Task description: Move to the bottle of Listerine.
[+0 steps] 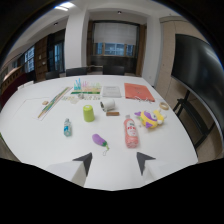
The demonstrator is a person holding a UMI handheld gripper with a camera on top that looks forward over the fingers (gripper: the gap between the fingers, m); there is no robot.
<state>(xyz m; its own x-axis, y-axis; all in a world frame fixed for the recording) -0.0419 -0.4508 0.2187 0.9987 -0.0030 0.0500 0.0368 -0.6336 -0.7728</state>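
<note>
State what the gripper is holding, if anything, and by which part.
Nothing is held. The gripper is open over the white table, its fingers empty; the purple eggplant toy and the pink bottle lie just ahead, untouched.

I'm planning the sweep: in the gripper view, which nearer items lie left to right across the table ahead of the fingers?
Small blue bottle → green cup → purple eggplant toy → pink-red bottle → yellow-purple plush toy. The gripper is open.

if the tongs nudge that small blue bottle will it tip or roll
The small blue bottle stands upright and looks narrow, so a high nudge would probably tip it. Once down, its seemingly round body may roll on the white table. It looks light.
</note>
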